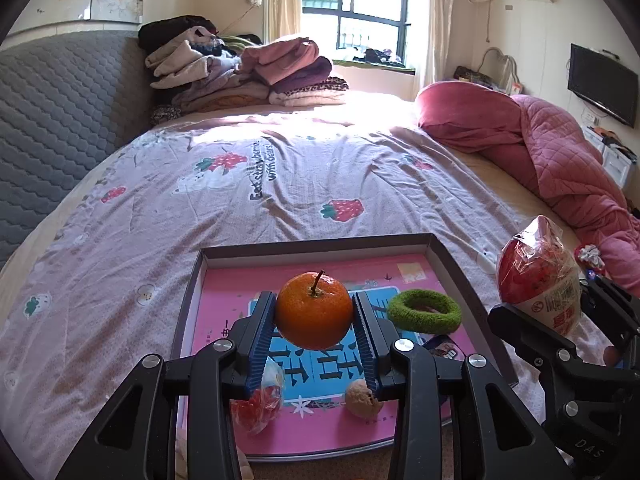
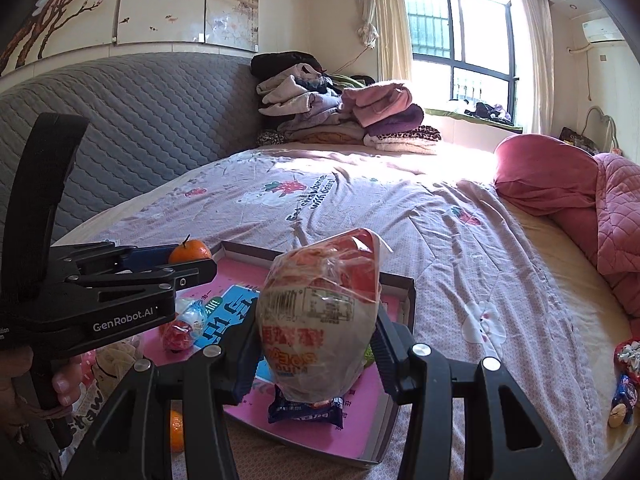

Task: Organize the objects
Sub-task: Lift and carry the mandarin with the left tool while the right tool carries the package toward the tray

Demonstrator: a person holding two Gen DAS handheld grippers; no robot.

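At lower centre of the left wrist view, the left gripper clamps a tangerine above the tray, the right gripper clasping a wrapped snack bag; both likely await lowering and release.

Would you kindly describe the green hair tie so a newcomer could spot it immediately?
On the bed lies a shallow box with a pink floor. The green hair tie rests inside toward its right side, beside the held orange. It is the only fuzzy green ring there.
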